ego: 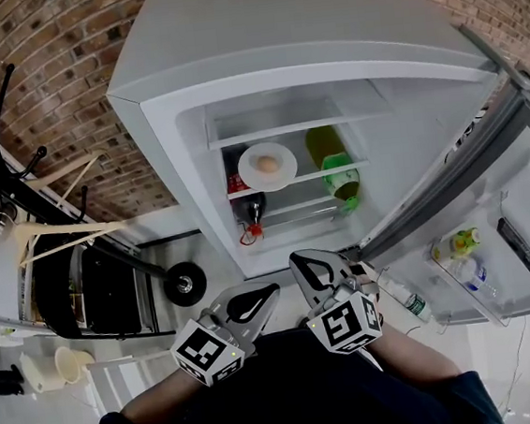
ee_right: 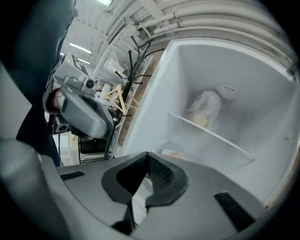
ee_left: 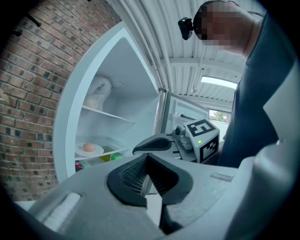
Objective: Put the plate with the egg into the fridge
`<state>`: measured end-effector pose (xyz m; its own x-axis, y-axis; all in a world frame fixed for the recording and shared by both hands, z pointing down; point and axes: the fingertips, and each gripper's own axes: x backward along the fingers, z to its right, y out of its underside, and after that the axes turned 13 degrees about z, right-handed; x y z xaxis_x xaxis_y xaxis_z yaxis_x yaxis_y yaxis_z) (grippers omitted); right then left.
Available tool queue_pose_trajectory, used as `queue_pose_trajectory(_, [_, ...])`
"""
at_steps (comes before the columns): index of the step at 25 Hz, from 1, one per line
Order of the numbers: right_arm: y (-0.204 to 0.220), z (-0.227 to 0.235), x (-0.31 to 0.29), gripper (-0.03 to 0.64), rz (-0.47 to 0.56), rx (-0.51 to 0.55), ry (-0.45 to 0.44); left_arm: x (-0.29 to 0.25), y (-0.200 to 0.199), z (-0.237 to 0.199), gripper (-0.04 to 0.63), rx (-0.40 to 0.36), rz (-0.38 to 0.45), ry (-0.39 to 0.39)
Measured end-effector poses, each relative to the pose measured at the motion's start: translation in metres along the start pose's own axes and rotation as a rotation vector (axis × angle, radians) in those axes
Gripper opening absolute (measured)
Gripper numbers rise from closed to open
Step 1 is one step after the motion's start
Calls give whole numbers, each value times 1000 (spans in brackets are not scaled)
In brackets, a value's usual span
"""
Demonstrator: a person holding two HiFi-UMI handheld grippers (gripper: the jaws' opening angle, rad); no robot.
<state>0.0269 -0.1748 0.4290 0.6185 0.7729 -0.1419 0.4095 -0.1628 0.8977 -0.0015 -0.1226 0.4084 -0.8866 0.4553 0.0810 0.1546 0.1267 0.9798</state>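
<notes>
Looks like a kitchen corner set up in a big work room, maybe a lab. A tall white metal fridge (ego: 324,59) stands open by a red brick wall (ego: 56,106), w/ a green plastic bottle (ego: 341,175) inside. Pale wooden coat hangers (ego: 64,227) hang nearby. Overhead: grey ceiling pipes (ee_right: 211,23) & long strip lights (ee_left: 218,82).

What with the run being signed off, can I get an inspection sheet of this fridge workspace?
Surface: glass fridge shelf, loaded, no spill seen.
Job's things: round white plate with brown egg on it, inside the open white fridge.
Clutter: green plastic bottle beside the plate; dark bottle with red label below.
Grippers: left hand-held gripper and right hand-held gripper both shut, empty, in front of the fridge.
Cables: nothing seen around the shelves.
Surroundings: red brick wall, wooden hangers, door-shelf bottles.
</notes>
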Motion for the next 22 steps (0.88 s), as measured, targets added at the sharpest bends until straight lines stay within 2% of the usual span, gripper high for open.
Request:
queue_pose_trajectory(4, [-11,-14,11,11,75,-154,-21,1,1,2,0,-20,9,6])
queue_pose_trajectory(8, [-11,-26,18,11,135,-326,-40,2,2,1,0,9,14,-12])
queue_pose_trajectory(11, [-7,-31,18,11,149,-414,-44,2,3,2,0,12,13,-12])
queue_pose_trajectory(22, [-4,-32,18,11,149,-445,-52,2,4,6,0,-16,7,14])
